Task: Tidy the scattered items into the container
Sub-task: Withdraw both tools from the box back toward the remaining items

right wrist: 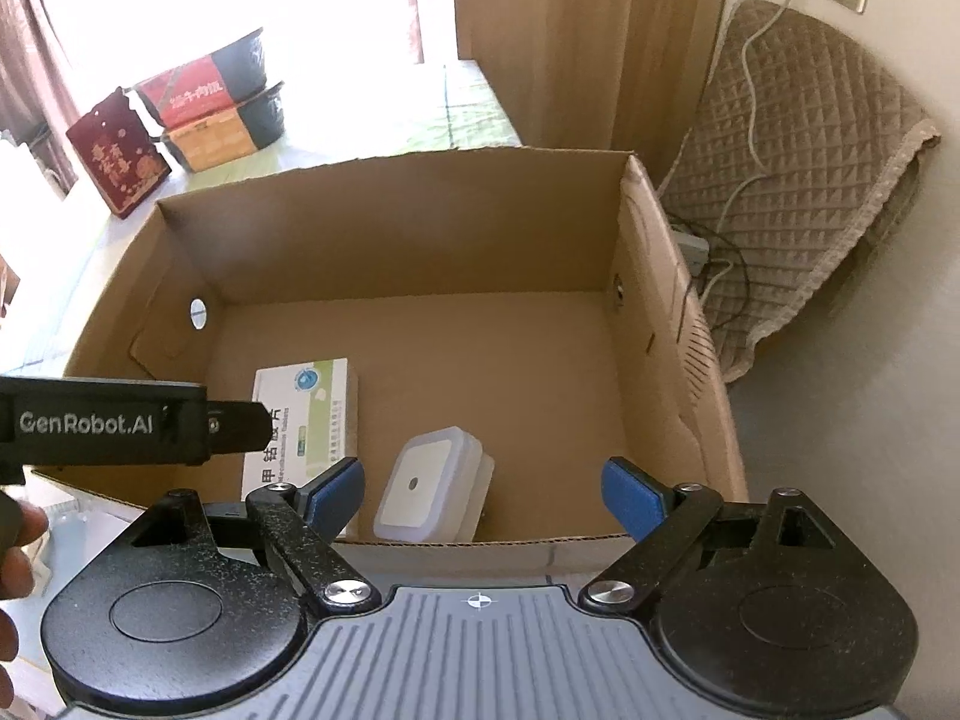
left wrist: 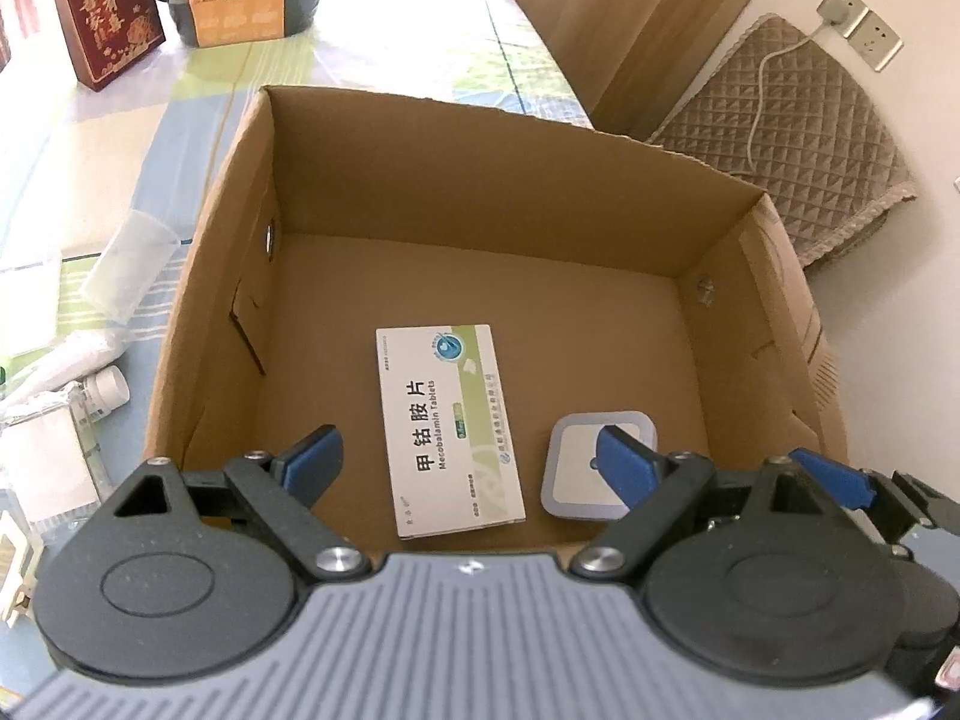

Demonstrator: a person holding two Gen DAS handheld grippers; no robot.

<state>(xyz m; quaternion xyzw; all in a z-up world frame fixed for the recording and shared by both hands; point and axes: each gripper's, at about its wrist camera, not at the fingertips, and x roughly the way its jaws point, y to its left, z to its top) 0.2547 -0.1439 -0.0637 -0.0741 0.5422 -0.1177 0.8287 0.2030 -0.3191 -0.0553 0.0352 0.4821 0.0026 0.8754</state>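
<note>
black gripper (right wrist: pixel 483 495), blue pads (right wrist: pixel 627 495), silver screws

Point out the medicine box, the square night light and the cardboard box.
medicine box (left wrist: pixel 449 432), left wrist view, middle of its printed top face.
night light (right wrist: pixel 420 483), right wrist view, its white square front.
cardboard box (left wrist: pixel 480 174), left wrist view, inside of the far wall.

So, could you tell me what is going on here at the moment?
A person is tidying loose items into a cardboard box, holding a two-finger gripper in each hand. A white medicine box and a small square night light already lie on the box floor. Both the left gripper and the right gripper hover open and empty over the near edge. A small white bottle and some clear plastic containers sit outside on the table, left of the box.
</note>
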